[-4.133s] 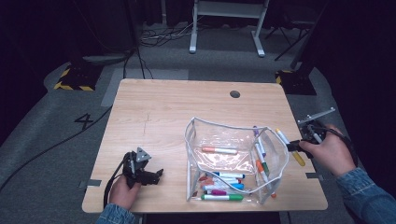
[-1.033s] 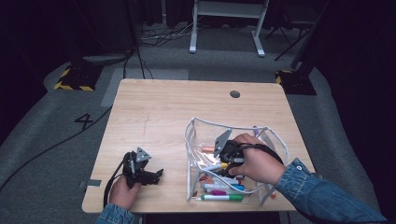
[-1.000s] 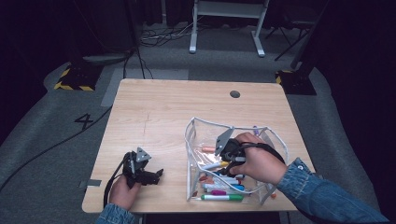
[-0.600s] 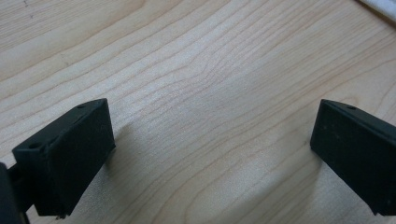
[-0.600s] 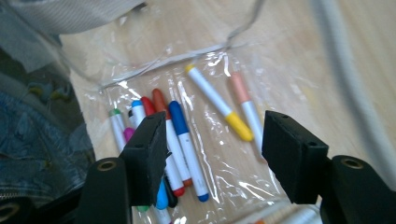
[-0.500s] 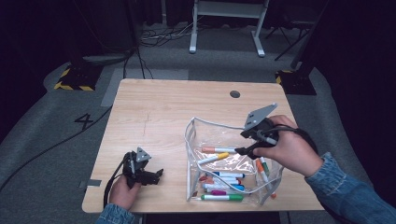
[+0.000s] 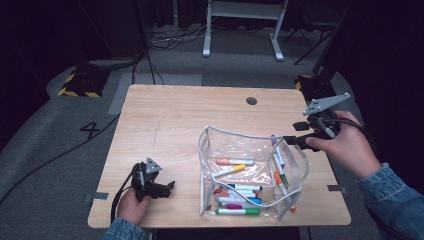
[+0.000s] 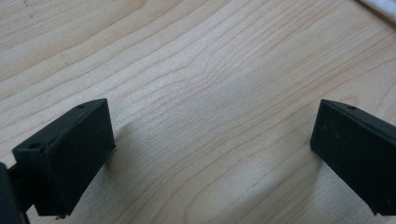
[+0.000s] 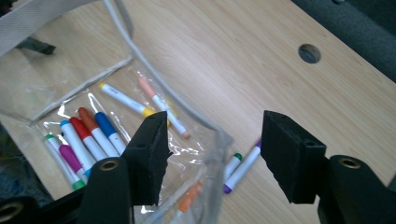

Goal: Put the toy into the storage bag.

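Two hand-held black claws and denim sleeves

The left claw (image 7: 169, 186) has a black body, a small grey three-cornered plate on top and a black cable that trails from it. The right claw (image 7: 291, 139) is also black, with a bigger grey three-cornered plate with small holes. In the gripper views, each jaw ends in a matte black rectangular block; round brass-coloured screw holes show on the right claw's arms. Both sleeves are blue denim, the right sleeve (image 7: 395, 200) and the left sleeve (image 7: 120, 231).
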Tool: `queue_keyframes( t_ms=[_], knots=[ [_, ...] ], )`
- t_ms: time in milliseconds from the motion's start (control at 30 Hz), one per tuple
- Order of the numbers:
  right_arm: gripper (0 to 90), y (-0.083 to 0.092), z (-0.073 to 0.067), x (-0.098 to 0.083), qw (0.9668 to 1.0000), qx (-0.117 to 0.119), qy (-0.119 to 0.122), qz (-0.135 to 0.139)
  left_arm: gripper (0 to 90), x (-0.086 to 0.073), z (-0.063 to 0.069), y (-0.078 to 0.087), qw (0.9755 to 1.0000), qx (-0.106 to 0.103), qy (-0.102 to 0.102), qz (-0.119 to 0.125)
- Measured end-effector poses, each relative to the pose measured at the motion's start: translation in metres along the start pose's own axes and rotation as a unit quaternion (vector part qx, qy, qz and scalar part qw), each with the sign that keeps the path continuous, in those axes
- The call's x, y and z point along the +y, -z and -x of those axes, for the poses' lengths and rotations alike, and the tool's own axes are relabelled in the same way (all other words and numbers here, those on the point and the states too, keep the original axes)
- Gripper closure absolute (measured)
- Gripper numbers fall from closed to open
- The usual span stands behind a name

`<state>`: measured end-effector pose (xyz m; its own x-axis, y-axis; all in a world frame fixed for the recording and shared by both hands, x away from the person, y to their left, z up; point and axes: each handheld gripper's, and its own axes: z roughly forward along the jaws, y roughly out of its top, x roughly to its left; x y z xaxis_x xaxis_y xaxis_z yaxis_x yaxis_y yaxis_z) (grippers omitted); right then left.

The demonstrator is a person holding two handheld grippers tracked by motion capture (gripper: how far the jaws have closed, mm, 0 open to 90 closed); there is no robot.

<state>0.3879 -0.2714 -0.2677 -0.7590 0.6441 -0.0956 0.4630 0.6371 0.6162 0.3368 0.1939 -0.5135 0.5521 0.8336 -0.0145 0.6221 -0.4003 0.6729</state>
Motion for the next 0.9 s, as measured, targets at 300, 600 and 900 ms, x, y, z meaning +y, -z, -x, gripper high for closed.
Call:
queue_keyframes(
  t_ms=[300,600,900],
  knots=[
    [46.5,0.0,0.042,-0.022,0.995,-0.054,-0.084,0.005,0.0,0.0,0.0,0.0,1.0,0.0,0.0,0.0],
    [46.8,-0.04,0.067,-0.053,0.9891,-0.046,-0.137,-0.027,0.0,0.0,0.0,0.0,1.0,0.0,0.0,0.0],
    [47.4,-0.083,0.078,-0.069,0.986,-0.032,-0.157,-0.048,0.0,0.0,0.0,0.0,1.0,0.0,0.0,0.0]
  ],
)
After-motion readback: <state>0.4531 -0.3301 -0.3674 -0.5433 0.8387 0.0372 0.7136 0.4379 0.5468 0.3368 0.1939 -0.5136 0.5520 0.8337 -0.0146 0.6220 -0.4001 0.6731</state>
